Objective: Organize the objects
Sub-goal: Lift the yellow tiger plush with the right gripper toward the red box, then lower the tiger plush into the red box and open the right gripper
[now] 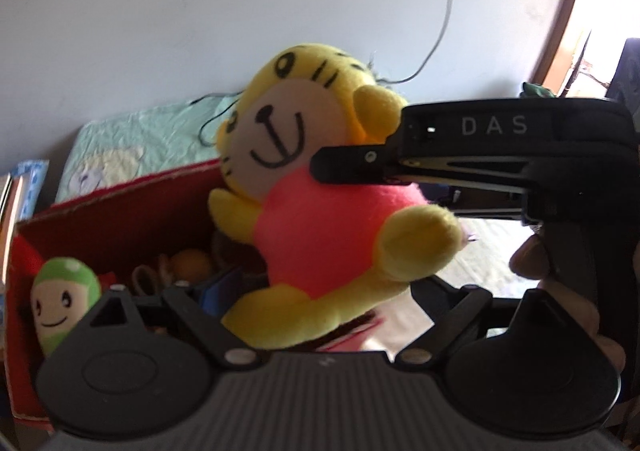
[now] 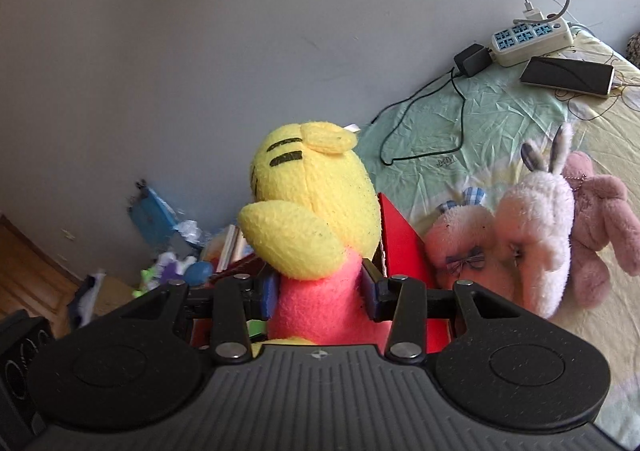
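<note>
My right hand-held gripper (image 2: 320, 293) pinches the yellow tiger plush (image 2: 316, 219) by its pink body, above the red box (image 1: 120, 219) on the bed (image 2: 500, 123). I cannot tell how my left hand-held gripper's (image 1: 304, 303) jaws stand. Next, I judge, lower and release into the box.

Yellow tiger plush (image 2: 316, 219), pink shirt, upright, pinched at torso above red box (image 1: 120, 223); green plush (image 1: 64, 303) inside.
</note>
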`<action>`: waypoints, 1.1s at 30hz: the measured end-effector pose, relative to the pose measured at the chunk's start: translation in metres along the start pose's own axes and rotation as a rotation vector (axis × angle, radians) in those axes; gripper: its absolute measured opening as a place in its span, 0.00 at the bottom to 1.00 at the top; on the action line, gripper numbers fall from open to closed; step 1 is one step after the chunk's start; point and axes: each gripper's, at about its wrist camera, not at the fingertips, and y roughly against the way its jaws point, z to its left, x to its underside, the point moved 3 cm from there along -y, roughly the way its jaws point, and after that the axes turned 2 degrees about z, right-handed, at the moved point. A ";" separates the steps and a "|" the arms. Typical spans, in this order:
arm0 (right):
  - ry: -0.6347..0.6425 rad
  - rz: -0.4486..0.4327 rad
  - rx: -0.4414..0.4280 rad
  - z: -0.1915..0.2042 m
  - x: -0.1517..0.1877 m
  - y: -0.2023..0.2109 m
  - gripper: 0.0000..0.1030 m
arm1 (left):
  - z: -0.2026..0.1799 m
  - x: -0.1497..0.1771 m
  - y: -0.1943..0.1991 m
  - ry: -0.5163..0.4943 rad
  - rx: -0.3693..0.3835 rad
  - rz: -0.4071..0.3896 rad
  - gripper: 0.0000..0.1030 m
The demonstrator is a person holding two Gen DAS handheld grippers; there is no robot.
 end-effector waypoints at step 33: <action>0.195 0.113 0.311 0.024 0.032 -0.068 0.51 | 0.059 0.019 -0.069 0.026 0.107 0.177 0.97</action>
